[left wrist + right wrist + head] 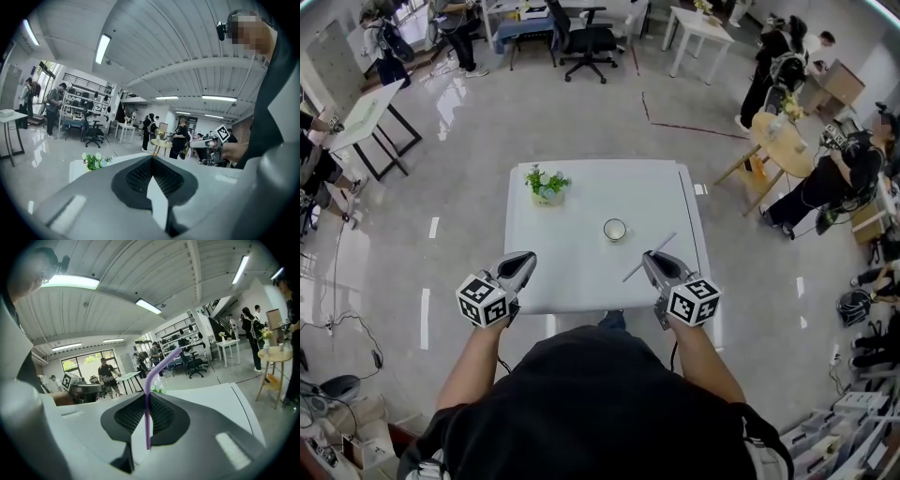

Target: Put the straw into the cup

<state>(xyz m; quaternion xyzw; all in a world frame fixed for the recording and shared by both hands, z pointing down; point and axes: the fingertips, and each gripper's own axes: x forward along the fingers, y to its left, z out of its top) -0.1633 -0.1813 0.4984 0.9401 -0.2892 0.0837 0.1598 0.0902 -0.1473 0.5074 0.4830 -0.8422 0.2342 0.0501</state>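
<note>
1. The purple straw (147,420) is pinched between the fingers (171,416) of the right gripper (146,397). They are closed tight on it, near its lower end.
2. In the right gripper view the straw rises straight up from the grip, then bends off to the right at its top.
3. In the head view the straw (661,247) lies slanted across the tip of the right gripper (649,259). One end points towards the person and the other points away and to the right. It hangs over the right front part of the white surface (581,272).
4. The cup (615,230) stands upright on the surface, near the straw and to its left, not touching it. It is white with a dark inside.
5. The left gripper (525,259) hovers over the front left edge of the surface, well apart from the cup. Its fingers (136,177) are pressed together with nothing between them.
6. A small potted plant (547,185) stands at the far left of the surface, well apart from the cup.
7. Beyond the surface is a shiny grey floor with an office chair (586,39), a round wooden table (783,141) and several people standing about.
</note>
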